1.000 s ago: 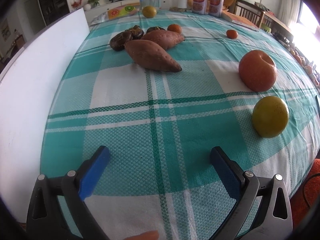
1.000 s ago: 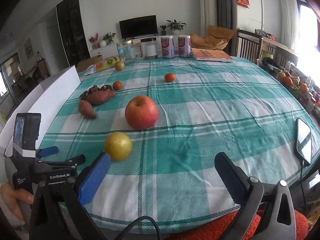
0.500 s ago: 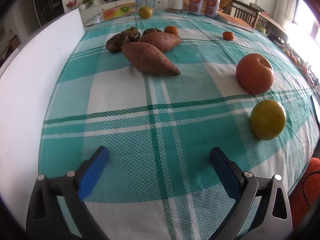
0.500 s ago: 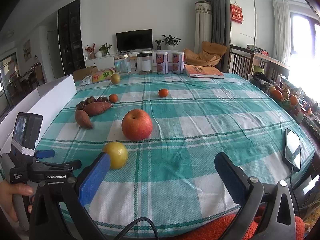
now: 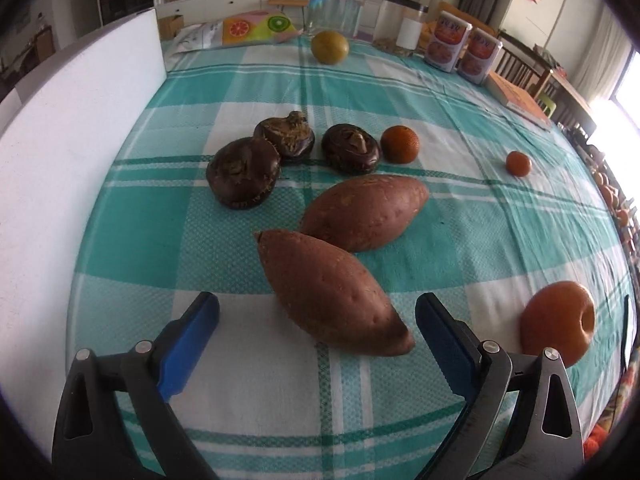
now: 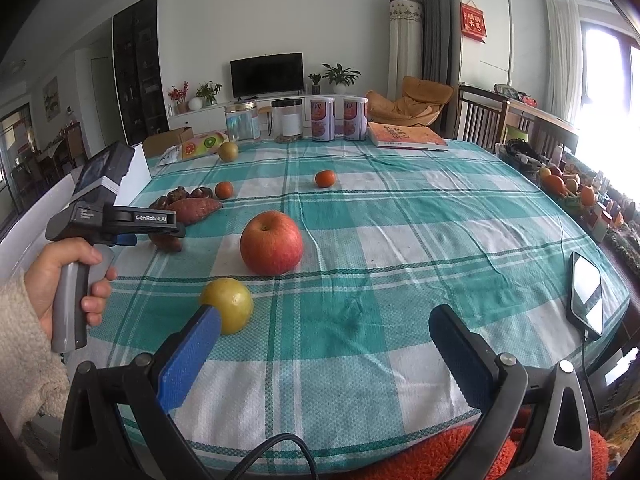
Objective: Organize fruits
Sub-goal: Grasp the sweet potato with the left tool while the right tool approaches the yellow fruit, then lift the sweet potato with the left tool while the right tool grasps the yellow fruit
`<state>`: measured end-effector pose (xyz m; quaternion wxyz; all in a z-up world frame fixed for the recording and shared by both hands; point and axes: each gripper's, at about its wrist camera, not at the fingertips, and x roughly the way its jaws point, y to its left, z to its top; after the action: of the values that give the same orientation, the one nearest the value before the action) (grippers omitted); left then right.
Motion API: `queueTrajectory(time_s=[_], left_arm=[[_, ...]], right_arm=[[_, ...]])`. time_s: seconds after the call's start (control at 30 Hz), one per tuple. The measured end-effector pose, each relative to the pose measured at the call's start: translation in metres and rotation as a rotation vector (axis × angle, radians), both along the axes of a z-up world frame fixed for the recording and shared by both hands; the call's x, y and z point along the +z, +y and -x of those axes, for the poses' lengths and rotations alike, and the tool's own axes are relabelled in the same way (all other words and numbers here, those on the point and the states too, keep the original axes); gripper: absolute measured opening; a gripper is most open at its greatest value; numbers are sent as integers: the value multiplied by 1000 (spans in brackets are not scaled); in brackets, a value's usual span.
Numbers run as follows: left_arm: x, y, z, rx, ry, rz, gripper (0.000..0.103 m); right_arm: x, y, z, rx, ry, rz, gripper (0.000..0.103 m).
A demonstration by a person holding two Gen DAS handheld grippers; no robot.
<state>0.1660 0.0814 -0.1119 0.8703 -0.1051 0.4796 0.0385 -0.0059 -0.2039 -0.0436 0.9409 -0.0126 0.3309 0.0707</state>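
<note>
Our left gripper (image 5: pixel 316 312) has its jaws closing around the near sweet potato (image 5: pixel 332 292), which lies between them, untouched. A second sweet potato (image 5: pixel 366 210) touches its far end; three dark chestnuts (image 5: pixel 244 172) and a tangerine (image 5: pixel 400 144) lie beyond. Our right gripper (image 6: pixel 324 330) hangs spread and empty over the surface (image 6: pixel 400 240), a yellow fruit (image 6: pixel 230 304) just behind its left jaw, the apple (image 6: pixel 271 248) further on.

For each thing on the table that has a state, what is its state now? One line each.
Left tongs: closing, pads not yet touching the near brown sweet potato between them.
Right tongs: open, nothing between them.
Black smartphone: screen lit, cable plugged in.
Clear glass jar with gold lid: upright, lid on.
Orange book: closed, lying flat.
</note>
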Motion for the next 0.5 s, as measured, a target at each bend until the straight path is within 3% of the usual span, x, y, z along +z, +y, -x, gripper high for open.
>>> queueTrajectory(time_s=[0.03,0.07,0.17,0.2,0.33,0.4,0.5], left_arm=[[1,3,4,-20,-23,28,76],[2,6,8,-35,-37,47,55],[4,15,19,-49,-39,58,48],[5,18,24,-67,-27,69,41],[14,20,53,-198,36,129,38],[15,17,68,-249,57,113,38],[10,10,78,-292,62,49,40]], right_arm=[[0,-1,-1,9,6,-12,103],[-1,-2,-2,22,15,-26,103],[-8,-2,-12,71,86,-78,103],[-12,-1,-18,95,132,-102,103],[-34,14,-46,190,351,-230,103],[-44,29,-54,222,400,-230,103],[-51,56,-67,246,400,-168,102]])
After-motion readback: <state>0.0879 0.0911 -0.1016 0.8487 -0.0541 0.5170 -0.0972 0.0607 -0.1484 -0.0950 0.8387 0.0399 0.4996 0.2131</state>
